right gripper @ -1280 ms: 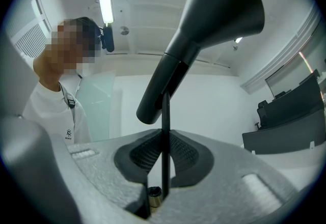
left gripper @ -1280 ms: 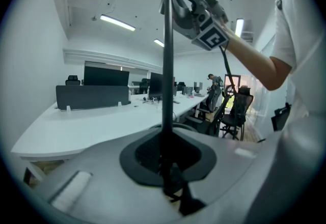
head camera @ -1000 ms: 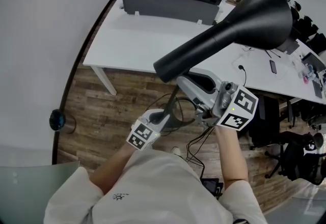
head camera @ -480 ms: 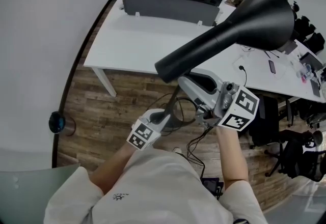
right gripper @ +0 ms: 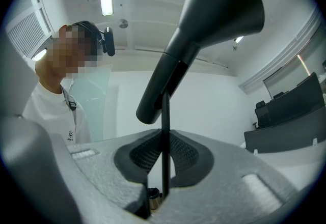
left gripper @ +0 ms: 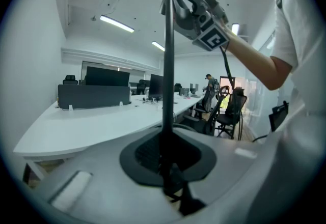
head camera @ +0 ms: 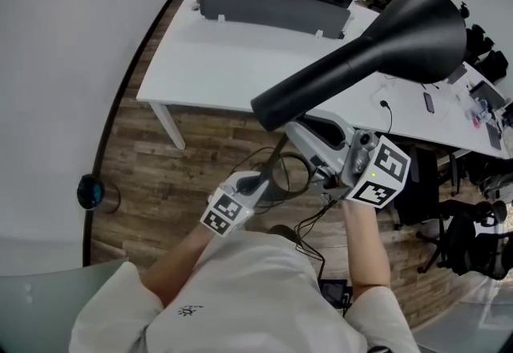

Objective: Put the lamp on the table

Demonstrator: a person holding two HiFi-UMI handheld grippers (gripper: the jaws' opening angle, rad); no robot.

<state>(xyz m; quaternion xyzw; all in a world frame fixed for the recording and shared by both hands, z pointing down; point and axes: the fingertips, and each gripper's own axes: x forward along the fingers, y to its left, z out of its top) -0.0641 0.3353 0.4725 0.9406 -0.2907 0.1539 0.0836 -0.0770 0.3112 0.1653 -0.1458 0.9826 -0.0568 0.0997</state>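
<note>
My left gripper and right gripper each clamp the thin stem of the black lamp, shade at upper right.

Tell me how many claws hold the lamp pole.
2. The left claw clamps the lamp pole low down; the right claw clamps it higher, near the shade.

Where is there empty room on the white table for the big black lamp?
The left end of the white table is bare, from its near edge back to the grey divider. The right end, behind the lamp, is crowded with a cable and a phone.
</note>
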